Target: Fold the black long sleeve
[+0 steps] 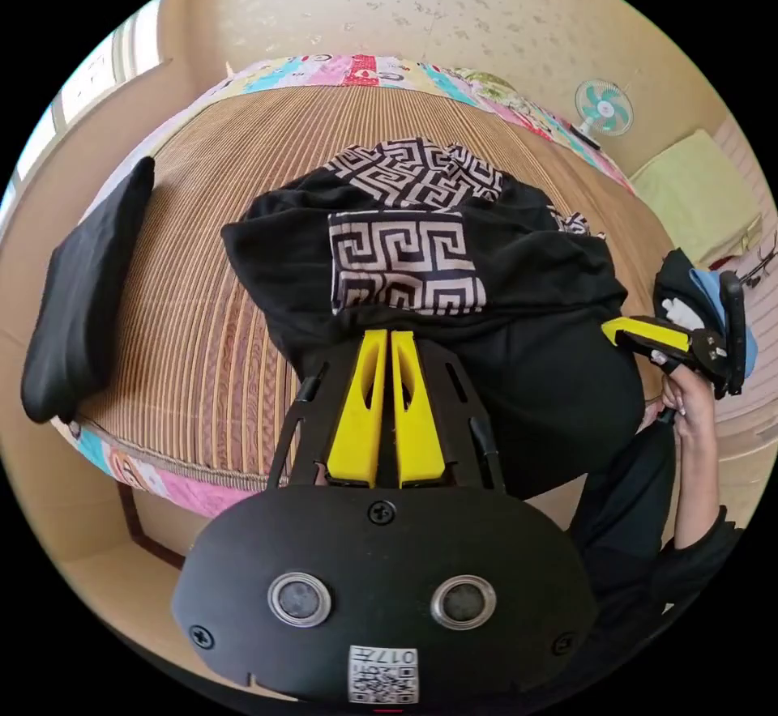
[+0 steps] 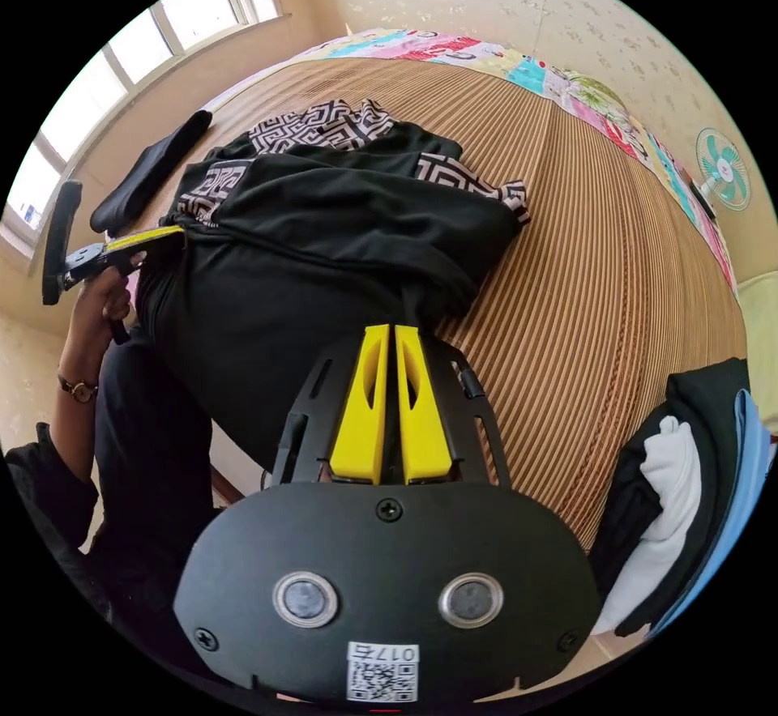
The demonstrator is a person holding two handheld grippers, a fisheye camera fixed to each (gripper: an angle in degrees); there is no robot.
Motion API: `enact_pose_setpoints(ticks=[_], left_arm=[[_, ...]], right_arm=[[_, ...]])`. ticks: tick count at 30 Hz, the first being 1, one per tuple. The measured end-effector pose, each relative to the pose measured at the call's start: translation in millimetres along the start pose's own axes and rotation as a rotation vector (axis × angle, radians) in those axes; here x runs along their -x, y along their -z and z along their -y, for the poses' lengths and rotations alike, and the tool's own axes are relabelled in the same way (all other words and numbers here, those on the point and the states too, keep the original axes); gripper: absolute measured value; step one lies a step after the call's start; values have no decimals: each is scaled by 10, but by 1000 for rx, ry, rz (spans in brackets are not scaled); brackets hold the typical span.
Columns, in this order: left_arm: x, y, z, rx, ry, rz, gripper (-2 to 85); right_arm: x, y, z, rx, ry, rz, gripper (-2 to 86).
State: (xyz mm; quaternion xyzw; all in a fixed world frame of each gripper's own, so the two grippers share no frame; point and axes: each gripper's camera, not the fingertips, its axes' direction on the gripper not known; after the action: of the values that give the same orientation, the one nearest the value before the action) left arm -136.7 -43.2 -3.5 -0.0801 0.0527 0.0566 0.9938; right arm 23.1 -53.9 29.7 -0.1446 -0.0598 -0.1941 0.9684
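Both tongs look closed on cloth: in the left gripper view the left gripper (image 1: 387,333) sits center frame with yellow jaws pressed together, tips pinching the near edge of the black long sleeve (image 1: 454,287); at right edge of that frame the right gripper (image 1: 609,330) bites the garment's other edge, held by a hand (image 1: 689,400). Far left in that view, a folded black item (image 1: 81,303) lies on the striped mat (image 1: 203,327); a fan (image 1: 604,107) stands upper right. In the right gripper view, left side, the left gripper (image 2: 174,232) shows pulling the hem; the shirt (image 2: 324,246) spreads center on the bed, patterned panels bunched at upper middle, near part hanging off the bed edge; right gripper (image 2: 387,329) center, jaws shut on a fabric edge. A clothes pile (image 2: 673,497) sits lower right. Progress guess: early, garment rumpled, sleeves not tucked in, no clean fold yet; flattening and folding remain.
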Motion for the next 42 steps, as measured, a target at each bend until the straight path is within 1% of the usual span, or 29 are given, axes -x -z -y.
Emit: enact_pose_setpoints(ticks=[3, 5, 9, 11, 13, 15, 17, 19, 20, 21, 22, 23, 24, 25, 26, 28, 29, 31, 33, 34, 38, 41, 42], left_arm=[[-208, -116, 371, 20, -73, 89, -10], [-265, -179, 582, 20, -89, 112, -10], [-236, -326, 1114, 28, -63, 89, -10], [-179, -395, 1336, 0, -42, 76, -10], [-102, -492, 1608, -36, -14, 54, -9], [-35, -526, 1781, -27, 16, 28, -8], [39, -528, 1893, 7, 43, -2, -7], [140, -464, 1878, 30, 37, -43, -2], [181, -435, 1839, 34, 44, -59, 1], [268, -349, 1710, 31, 53, -96, 12], [339, -198, 1481, -14, 39, -121, 29], [376, -103, 1327, -50, 38, -125, 37], [466, 91, 974, -127, 52, -130, 53], [581, 279, 572, -201, 87, -153, 58], [644, 360, 370, -231, 109, -172, 60], [900, 559, -377, -271, 240, -252, 75], [960, 578, -544, -264, 277, -275, 81], [1122, 594, -1099, -245, 410, -359, 111], [1137, 586, -1326, -226, 439, -376, 123], [1119, 559, -1402, -199, 444, -356, 125], [1163, 553, -1503, -181, 482, -349, 121], [1262, 425, -1496, -74, 480, -496, 65], [1291, 380, -1515, -28, 474, -569, 33]], right_arm=[[-37, -49, 284, 41, -2, -16, 17], [-61, -69, 432, 49, 7, -32, 15], [-124, -151, 740, -13, 33, -114, 14], [-172, -213, 896, -44, 34, -195, 14], [-276, -334, 1105, -83, 5, -329, 14], [-365, -375, 1213, -99, -17, -360, 14], [-440, -346, 1271, -81, -36, -334, 14], [-552, -213, 1223, -48, -62, -239, 12], [-593, -156, 1173, -48, -78, -203, 11], [-663, 50, 959, -132, -117, -140, 9], [-689, 344, 575, -313, -149, -104, 7], [-690, 469, 375, -377, -155, -93, 6], [-695, 641, 22, -413, -158, -71, 6], [-727, 722, -287, -368, -185, -42, 5], [-752, 742, -456, -344, -210, -27, 5], [-831, 734, -1154, -350, -301, 12, 13], [-851, 711, -1317, -354, -329, 26, 17], [-911, 611, -1815, -352, -434, 135, 53], [-903, 561, -2025, -361, -475, 200, 74], [-890, 528, -2111, -361, -504, 227, 82], [-805, 456, -2236, -393, -556, 319, 88], [-747, 420, -2254, -369, -568, 311, 65], [-752, 462, -2278, -362, -563, 348, 47]])
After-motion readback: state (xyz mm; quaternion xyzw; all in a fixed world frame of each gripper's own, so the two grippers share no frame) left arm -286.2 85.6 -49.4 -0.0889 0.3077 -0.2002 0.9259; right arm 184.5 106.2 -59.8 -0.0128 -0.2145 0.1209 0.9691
